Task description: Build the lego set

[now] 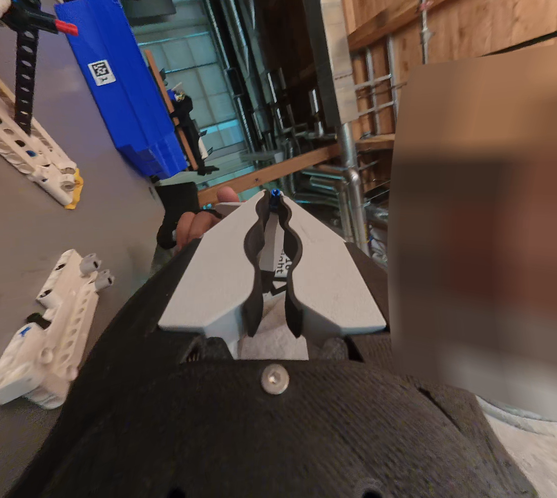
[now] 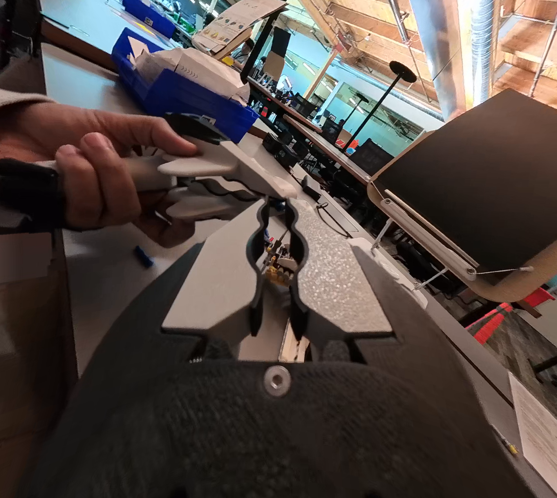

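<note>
My left gripper (image 1: 274, 197) is shut on a small blue pin (image 1: 274, 201), pinched at the very fingertips and held in the air. In the right wrist view the left gripper (image 2: 284, 193) comes in from the left in a person's hand (image 2: 99, 170). Its tips meet my right gripper (image 2: 277, 206). The right jaws stand narrow, with a bit of the blue pin (image 2: 279, 207) between their tips. I cannot tell whether they clamp it. Part of the right gripper (image 1: 229, 208) shows behind the left one.
Two white lego assemblies (image 1: 45, 330) (image 1: 36, 158) lie on the grey table (image 1: 99, 212), with a black beam (image 1: 24, 77) and a red piece (image 1: 67, 28) beyond. A blue bin (image 1: 120, 86) (image 2: 187, 98) stands behind. A loose blue pin (image 2: 144, 256) and a pile of small parts (image 2: 280, 269) lie on the table. Left tips and right tips are each some 15 centimeters from the black beam (image 1: 24, 77).
</note>
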